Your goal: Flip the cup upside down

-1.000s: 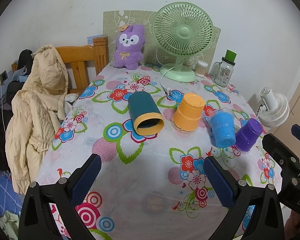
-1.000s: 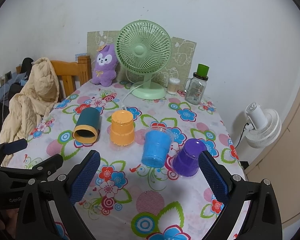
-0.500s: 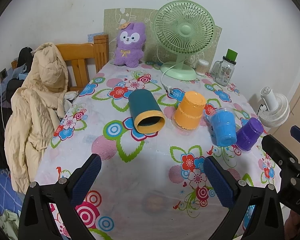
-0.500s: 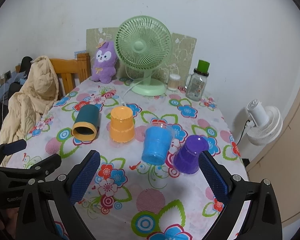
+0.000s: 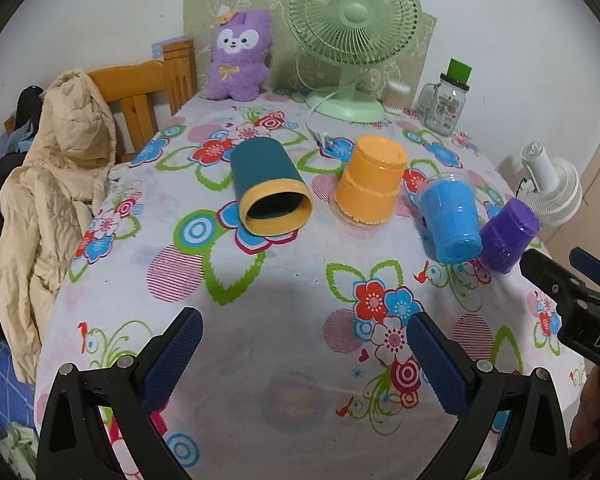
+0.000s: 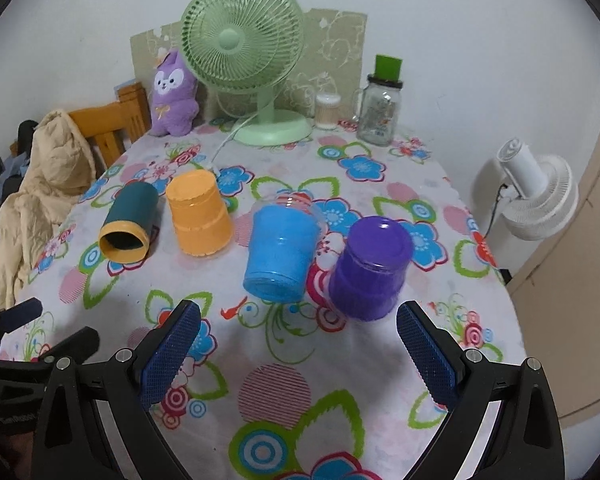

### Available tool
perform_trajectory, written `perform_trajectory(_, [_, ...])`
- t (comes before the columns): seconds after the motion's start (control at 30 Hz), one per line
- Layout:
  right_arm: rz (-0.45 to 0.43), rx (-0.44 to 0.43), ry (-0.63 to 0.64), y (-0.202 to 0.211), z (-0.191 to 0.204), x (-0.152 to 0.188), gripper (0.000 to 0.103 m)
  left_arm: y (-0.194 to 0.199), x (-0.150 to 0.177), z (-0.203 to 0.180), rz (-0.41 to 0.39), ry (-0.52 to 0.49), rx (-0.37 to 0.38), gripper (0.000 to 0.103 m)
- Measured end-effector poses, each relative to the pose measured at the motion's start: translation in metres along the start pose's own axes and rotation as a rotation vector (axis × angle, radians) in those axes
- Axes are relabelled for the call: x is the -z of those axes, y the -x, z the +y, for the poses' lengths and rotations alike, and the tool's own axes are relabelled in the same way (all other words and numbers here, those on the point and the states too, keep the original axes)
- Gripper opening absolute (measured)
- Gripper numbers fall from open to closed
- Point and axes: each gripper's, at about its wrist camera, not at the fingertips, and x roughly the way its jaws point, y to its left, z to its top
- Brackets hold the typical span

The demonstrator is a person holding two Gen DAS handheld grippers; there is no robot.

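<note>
Teal cup [image 5: 270, 190] lies sideways, yellow-rimmed mouth facing camera.

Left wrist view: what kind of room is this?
Probably a lived-in room at home, not a lab. A table in a flowered cloth carries a plush toy and a desk fan, and a padded coat hangs over a wooden chair.
</note>
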Motion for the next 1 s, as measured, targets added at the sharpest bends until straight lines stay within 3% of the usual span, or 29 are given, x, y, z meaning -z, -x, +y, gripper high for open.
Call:
perform_trajectory(0.2, [0.035,-0.041,0.016,-0.025,0.008,-0.003,0.099,-0.015,-0.003,-0.005,0.029,-0.012,-0.011,0.103])
perform_trajectory(0.33, [0.068,-0.09,0.011,-0.046,0.011,-0.01,0.083,-0.024,-0.006,-0.004,0.043,-0.011,-0.019,0.103])
perform_trajectory(0.6, [0.157,-0.131,-0.004,-0.096,0.01,-0.023,0.064,-0.033,-0.01,-0.002,0.061,-0.01,-0.032,0.103])
perform_trajectory(1.0, [0.192,-0.157,-0.015,-0.115,0.01,-0.025,0.058,-0.039,-0.012,-0.002,0.074,-0.012,-0.036,0.103])
